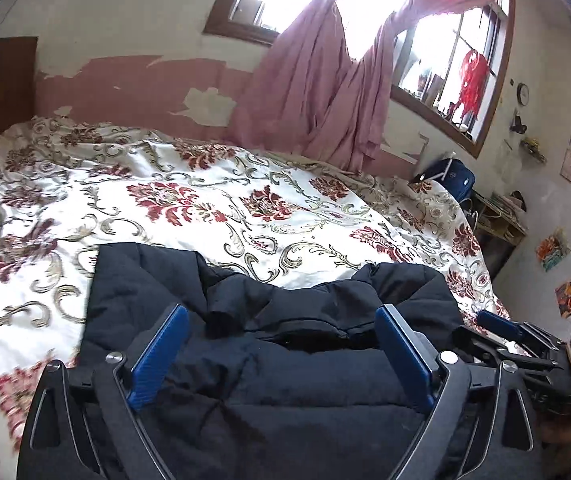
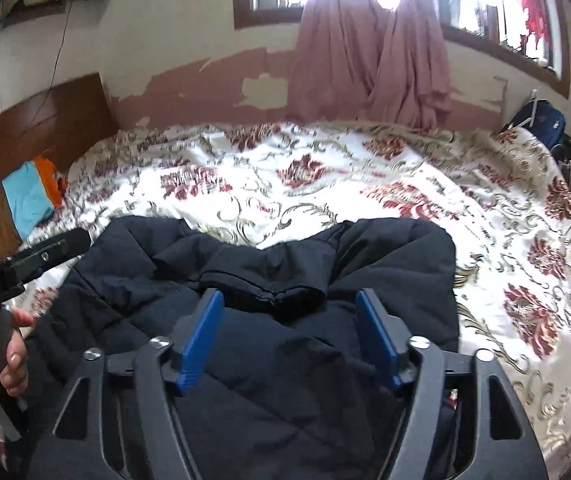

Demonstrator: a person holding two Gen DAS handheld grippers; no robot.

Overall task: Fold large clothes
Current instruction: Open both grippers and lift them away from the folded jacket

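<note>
Left wrist view: the left hand-held gripper (image 1: 281,320) hangs wide open and empty above a dark quilted jacket (image 1: 269,360) lying at the bed's (image 1: 245,200) near edge; the right hand-held gripper (image 1: 497,326) sits off the jacket's right side, its jaw state unclear here.

Right wrist view: that gripper (image 2: 289,312) also gapes, holding nothing, above the jacket (image 2: 285,360). Puffy, slippery-looking padding probably needs deep bites at matching edges, lifted together.
</note>
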